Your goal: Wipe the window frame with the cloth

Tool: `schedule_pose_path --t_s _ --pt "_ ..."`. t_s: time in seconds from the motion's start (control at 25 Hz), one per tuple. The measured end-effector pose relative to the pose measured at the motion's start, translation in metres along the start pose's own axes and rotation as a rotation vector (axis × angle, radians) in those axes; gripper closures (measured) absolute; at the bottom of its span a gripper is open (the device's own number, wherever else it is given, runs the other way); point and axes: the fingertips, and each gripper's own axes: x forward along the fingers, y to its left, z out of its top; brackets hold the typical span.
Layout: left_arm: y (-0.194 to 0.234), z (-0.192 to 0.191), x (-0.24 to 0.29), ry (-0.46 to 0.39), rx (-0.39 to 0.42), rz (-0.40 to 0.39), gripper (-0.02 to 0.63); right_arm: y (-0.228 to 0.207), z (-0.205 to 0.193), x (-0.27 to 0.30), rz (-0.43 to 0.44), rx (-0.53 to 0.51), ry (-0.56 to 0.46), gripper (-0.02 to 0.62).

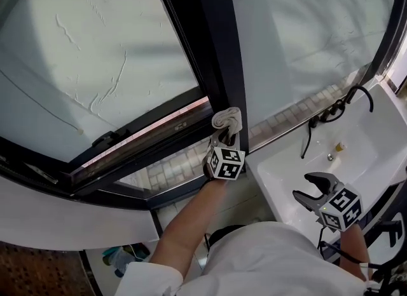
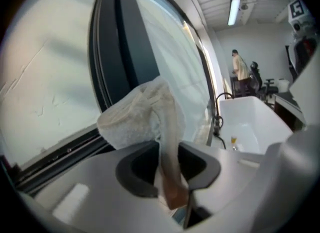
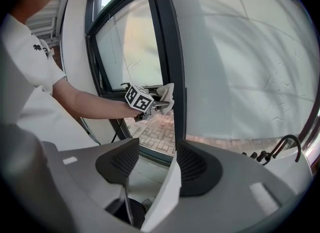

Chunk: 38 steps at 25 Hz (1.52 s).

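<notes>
A white cloth (image 1: 227, 119) is bunched against the foot of the dark window frame's upright bar (image 1: 216, 47), where that bar meets the lower rail. My left gripper (image 1: 224, 137) is shut on the cloth and holds it to the bar. In the left gripper view the cloth (image 2: 145, 114) hangs between the jaws, in front of the frame (image 2: 120, 42). My right gripper (image 1: 308, 188) hangs open and empty over the white sink (image 1: 286, 168), away from the window. The right gripper view looks across at the cloth (image 3: 167, 96) and frame (image 3: 172, 52).
A black faucet (image 1: 343, 101) curves over the sink's far side, with a small yellow item (image 1: 340, 147) in the basin. A latch (image 1: 105, 139) sits on the lower rail at left. A person (image 2: 240, 69) stands far off in the room.
</notes>
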Motion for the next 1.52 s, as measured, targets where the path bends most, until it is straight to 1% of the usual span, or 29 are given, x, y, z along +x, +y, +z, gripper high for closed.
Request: schedule_pose_path --t_s 0.12,0.28,0.36,0.44,0.52,0.6,0.76,0.84,0.92,1.04,1.12,1.32,1.52 --pt "0.002 0.004 -0.002 0.056 0.095 -0.042 0.495 -0.002 0.004 0.004 0.013 0.002 -0.023 0.354" --pt "0.015 0.016 -0.015 0.103 0.266 -0.068 0.495 -0.003 0.002 0.012 0.026 0.014 -0.044 0.354" --pt "0.024 0.029 -0.024 0.115 0.313 -0.075 0.495 -0.004 0.000 0.016 0.034 0.016 -0.047 0.354" --pt "0.031 0.044 -0.031 0.126 0.341 -0.083 0.495 -0.004 -0.001 0.020 0.042 0.013 -0.050 0.354" --pt "0.037 0.062 -0.040 0.121 0.346 -0.086 0.495 -0.004 -0.002 0.023 0.050 0.014 -0.059 0.354" --pt "0.044 0.084 -0.049 0.104 0.332 -0.085 0.495 -0.003 -0.001 0.027 0.059 0.015 -0.070 0.354" --pt "0.060 0.134 -0.070 0.057 0.307 -0.086 0.495 -0.001 -0.001 0.031 0.076 0.010 -0.083 0.354" --pt "0.068 0.161 -0.081 0.025 0.310 -0.085 0.495 -0.002 -0.001 0.032 0.078 0.006 -0.087 0.354" --pt "0.077 0.185 -0.092 0.008 0.318 -0.073 0.495 -0.002 -0.001 0.033 0.081 -0.001 -0.086 0.355" --pt "0.087 0.217 -0.109 -0.005 0.305 -0.057 0.495 0.000 0.001 0.035 0.091 -0.023 -0.081 0.354" --pt "0.092 0.238 -0.118 -0.019 0.292 -0.062 0.495 0.002 0.005 0.036 0.095 -0.034 -0.091 0.354" --pt "0.103 0.282 -0.137 -0.049 0.291 -0.076 0.495 0.005 0.008 0.039 0.106 -0.036 -0.105 0.354" --pt "0.116 0.342 -0.164 -0.109 0.294 -0.088 0.495 0.007 0.003 0.037 0.106 -0.022 -0.109 0.354"
